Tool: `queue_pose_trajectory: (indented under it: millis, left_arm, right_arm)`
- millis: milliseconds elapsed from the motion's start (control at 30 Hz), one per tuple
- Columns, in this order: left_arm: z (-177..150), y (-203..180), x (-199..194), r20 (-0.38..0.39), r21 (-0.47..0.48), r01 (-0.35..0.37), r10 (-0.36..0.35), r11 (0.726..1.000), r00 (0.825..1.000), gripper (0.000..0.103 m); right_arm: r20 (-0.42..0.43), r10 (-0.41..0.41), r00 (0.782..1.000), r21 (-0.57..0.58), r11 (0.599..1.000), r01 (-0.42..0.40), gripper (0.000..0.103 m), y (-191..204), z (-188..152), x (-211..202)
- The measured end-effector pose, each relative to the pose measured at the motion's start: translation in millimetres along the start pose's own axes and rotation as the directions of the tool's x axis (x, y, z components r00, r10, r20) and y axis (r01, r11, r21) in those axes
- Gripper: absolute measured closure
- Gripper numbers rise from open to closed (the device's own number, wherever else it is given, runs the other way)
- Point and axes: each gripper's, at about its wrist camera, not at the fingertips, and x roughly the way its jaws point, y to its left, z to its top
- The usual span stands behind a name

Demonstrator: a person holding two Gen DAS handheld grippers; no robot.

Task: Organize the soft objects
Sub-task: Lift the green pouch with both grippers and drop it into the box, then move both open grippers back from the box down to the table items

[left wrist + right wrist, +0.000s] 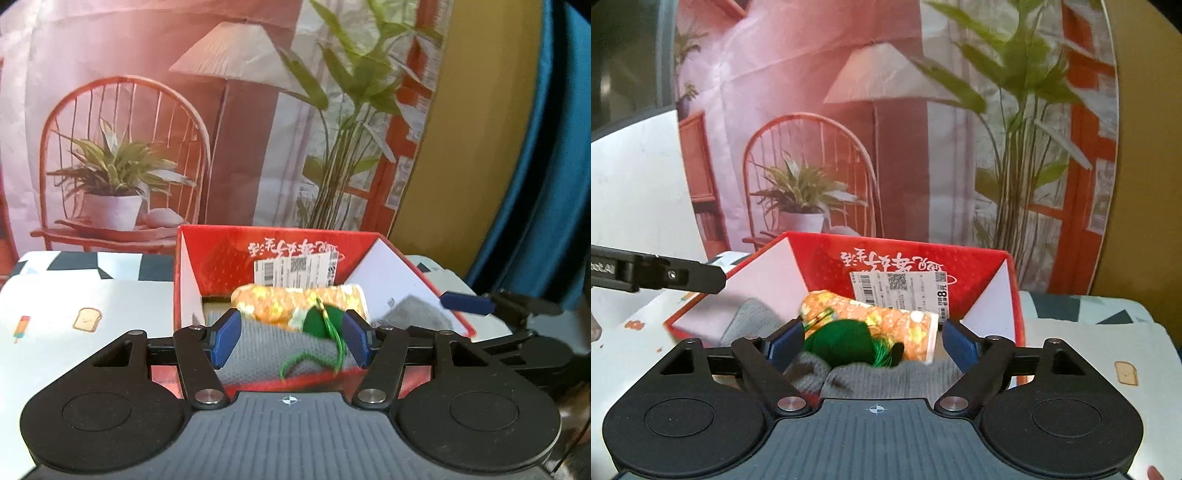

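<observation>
Left wrist: left gripper (290, 341) jaws part open over the red box (186, 273), nothing pinched. Grey knit cloth (258, 350) lies between the pads; the green tasselled pouch (317, 321) sits by the right pad, and the orange floral roll (295, 302) lies crosswise behind.

Right wrist: right gripper (872, 343) jaws wide, empty. Pouch dead ahead, nearer its left pad; this hand looks better placed.

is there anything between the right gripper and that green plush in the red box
Nothing visible. The right gripper is open and the green plush lies right between its fingers, on the grey knit inside the red box. The orange floral roll lies behind the plush, not in front.
</observation>
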Motion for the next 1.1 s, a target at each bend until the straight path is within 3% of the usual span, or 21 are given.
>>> queue_pose_trajectory:
  millis: [200,467,700,867,967,1100]
  left_arm:
    - [-41,-1,-33,0.028,-0.061,-0.037,0.039,0.997,0.999,0.040]
    - [-93,-6,-51,0.002,-0.116,-0.118,0.119,0.986,0.993,0.040]
    - [-124,-14,-45,-0.061,-0.091,-0.158,0.153,0.983,0.986,0.040]
    - [-136,-12,-41,-0.094,-0.081,-0.172,0.164,0.982,0.982,0.040]
    - [-139,-9,-43,-0.095,-0.084,-0.176,0.168,0.981,0.981,0.040]
    - [-140,-2,-43,-0.096,-0.113,-0.183,0.172,0.977,0.980,0.040]
  right_arm:
    - [0.034,0.058,0.998,-0.073,0.996,-0.055,0.001,19,-27,-45]
    - [-0.037,0.064,0.997,-0.050,0.997,-0.066,0.001,33,-87,-62]
    - [-0.146,0.033,0.989,-0.034,0.999,-0.038,0.001,42,-148,-70]
    - [-0.169,0.019,0.985,-0.083,0.996,-0.033,0.001,52,-153,-66]
    - [-0.200,-0.049,0.979,-0.116,0.993,0.025,0.001,55,-157,-59]
    - [-0.207,-0.041,0.977,-0.113,0.993,0.018,0.001,55,-158,-57]
